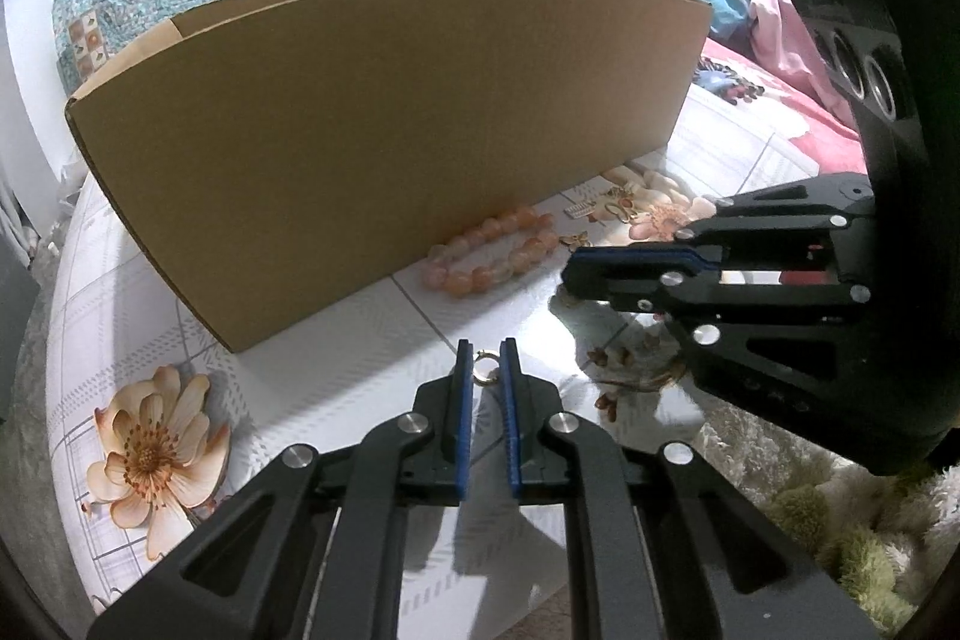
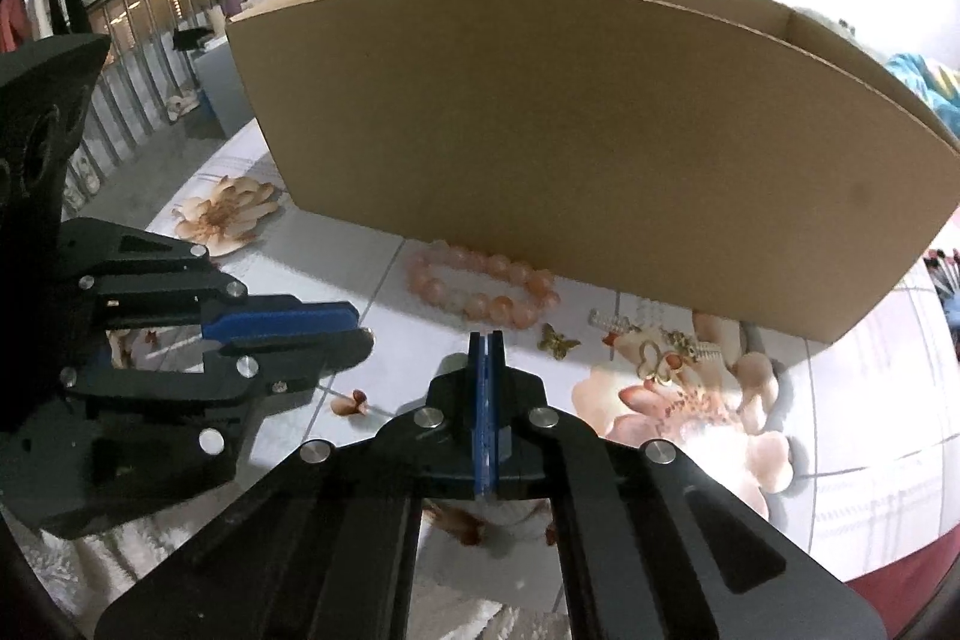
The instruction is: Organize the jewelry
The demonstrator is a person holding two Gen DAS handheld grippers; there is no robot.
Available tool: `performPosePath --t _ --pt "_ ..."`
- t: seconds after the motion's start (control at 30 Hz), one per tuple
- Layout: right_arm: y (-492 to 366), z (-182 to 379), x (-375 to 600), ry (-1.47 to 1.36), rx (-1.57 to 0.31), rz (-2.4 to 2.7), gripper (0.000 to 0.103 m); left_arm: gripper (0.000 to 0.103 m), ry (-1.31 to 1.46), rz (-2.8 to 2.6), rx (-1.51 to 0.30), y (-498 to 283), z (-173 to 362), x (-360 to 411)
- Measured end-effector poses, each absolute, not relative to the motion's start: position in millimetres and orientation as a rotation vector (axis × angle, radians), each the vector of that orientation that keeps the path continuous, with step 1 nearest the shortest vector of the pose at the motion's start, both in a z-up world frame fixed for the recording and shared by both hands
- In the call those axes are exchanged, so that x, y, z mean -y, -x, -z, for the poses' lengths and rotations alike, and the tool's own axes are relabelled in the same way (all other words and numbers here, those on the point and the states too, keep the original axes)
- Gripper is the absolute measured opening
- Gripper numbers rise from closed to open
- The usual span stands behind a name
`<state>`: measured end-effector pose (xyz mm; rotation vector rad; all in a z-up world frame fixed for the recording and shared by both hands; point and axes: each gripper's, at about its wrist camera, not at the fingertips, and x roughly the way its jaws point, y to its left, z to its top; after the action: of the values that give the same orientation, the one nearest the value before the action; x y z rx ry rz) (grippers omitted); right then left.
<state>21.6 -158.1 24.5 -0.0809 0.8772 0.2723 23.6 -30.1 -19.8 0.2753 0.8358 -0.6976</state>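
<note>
The left gripper [image 1: 486, 361] has its blue pads close together, pinching a tiny gold ring [image 1: 485, 367] right at the tips. The ring sits up off the flowered tablecloth [image 1: 336, 340], just in front of the big cardboard box [image 1: 384, 142]. The ring looks very light and hard, and smooth metal like that may be slippery, so it could pop out of the pads if they ease off or bump something. It is held by its two sides, which seems the best place, since it is too small to catch any other way. The right gripper [image 2: 487, 340] has its pads shut tight against each other, and I can see nothing between them. It hangs over the cloth near a small gold butterfly [image 2: 559, 340]. Behind it, touching or almost touching the box wall, lies a pink bead bracelet [image 2: 483, 289]. The beads look round, hard and a bit heavy, and the loop will probably flop, so one bead or the string between two beads would be a good spot to grab. More little gold pieces [image 2: 660, 361] lie to the right on a printed flower. They look thin and easy to bend.
</note>
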Motion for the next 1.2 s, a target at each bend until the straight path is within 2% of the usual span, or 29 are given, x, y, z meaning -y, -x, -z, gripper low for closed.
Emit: performPosePath --t 0.13,0.27,0.37,0.53,0.6,0.73,0.8,1.07,1.13,1.2 --pt "-13.5 -30.3 164.3 0.046 -0.872 -0.293 0.004 0.008 -0.280 0.691 -0.836 -23.4 19.0 31.0" --pt "-9.6 -32.3 164.5 0.064 -0.870 -0.303 0.016 0.008 -0.276 0.687 -0.837 -22.8 19.0 29.3" --pt "-10.5 -29.4 162.0 0.087 -0.877 -0.302 0.017 0.008 -0.279 0.685 -0.836 -22.6 18.9 29.6" --pt "-13.5 -25.8 156.6 0.125 -0.873 -0.287 0.017 0.008 -0.281 0.684 -0.837 -22.8 18.9 29.8" --pt "-13.8 -26.1 157.7 0.128 -0.872 -0.284 0.009 0.008 -0.282 0.684 -0.836 -22.9 19.0 29.8" --pt "-12.4 -27.9 161.6 0.111 -0.866 -0.288 0.006 0.008 -0.282 0.684 -0.836 -22.8 18.9 29.8" --pt "-12.5 -28.2 163.4 0.102 -0.870 -0.290 0.001 0.008 -0.281 0.684 -0.837 -22.8 18.7 29.9" --pt "-5.9 -35.7 171.2 0.072 -0.871 -0.305 0.003 0.008 -0.282 0.684 -0.836 -22.8 18.8 29.8" --pt "-3.8 -37.2 172.5 0.073 -0.873 -0.303 0.006 0.008 -0.282 0.684 -0.836 -22.8 18.8 29.7" --pt "-1.0 -38.2 176.3 0.070 -0.877 -0.293 0.015 0.008 -0.282 0.684 -0.836 -22.7 18.8 29.6"
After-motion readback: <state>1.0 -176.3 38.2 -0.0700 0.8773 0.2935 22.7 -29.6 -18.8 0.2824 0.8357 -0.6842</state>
